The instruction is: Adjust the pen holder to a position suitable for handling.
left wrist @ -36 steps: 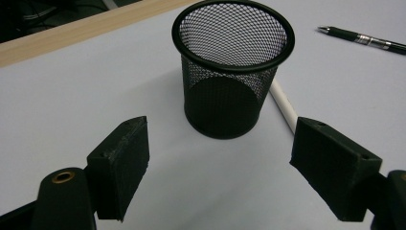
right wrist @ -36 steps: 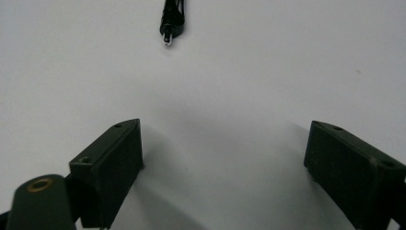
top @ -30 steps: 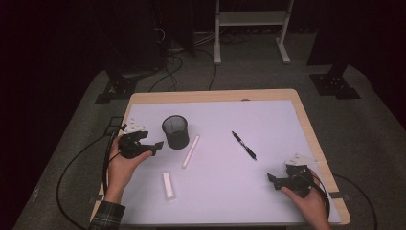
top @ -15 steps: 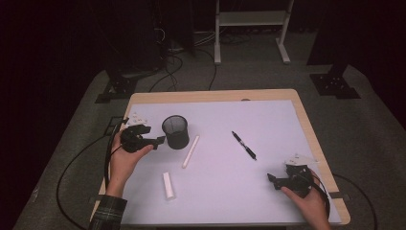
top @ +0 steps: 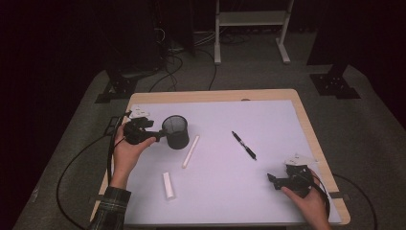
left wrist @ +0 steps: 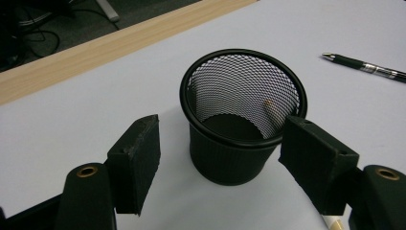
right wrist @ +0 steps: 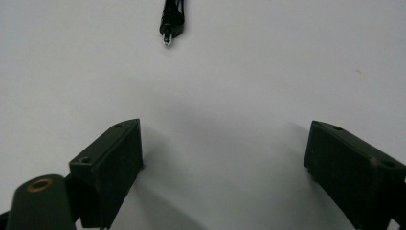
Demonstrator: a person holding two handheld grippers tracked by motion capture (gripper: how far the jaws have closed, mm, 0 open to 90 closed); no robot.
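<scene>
Two handheld grippers over a pale table [top: 268,206], high view. Left gripper [top: 160,135] at the near-left part of the table, held level in a left hand [top: 127,148], forearm entering from the bottom edge in a plaid sleeve [top: 109,211], wrist straight, jaws aimed rightward at a black mesh cup [top: 176,132]. Jaws just closing, one to each side of the cup in the left gripper view [left wrist: 225,143], right pad at the rim, left pad clear of the wall; no grip yet. Cup upright, left of centre, just beside a long white stick [top: 190,151]; short white stick [top: 168,185] nearer the front edge; black pen [top: 244,144] near mid-table, well apart from the cup. Right gripper [top: 271,179] low at the near-right corner, right hand [top: 306,199] cupped beneath, jaws pointing left and spread wide over bare surface, nothing between them [right wrist: 222,158]; pen tip ahead of them.
</scene>
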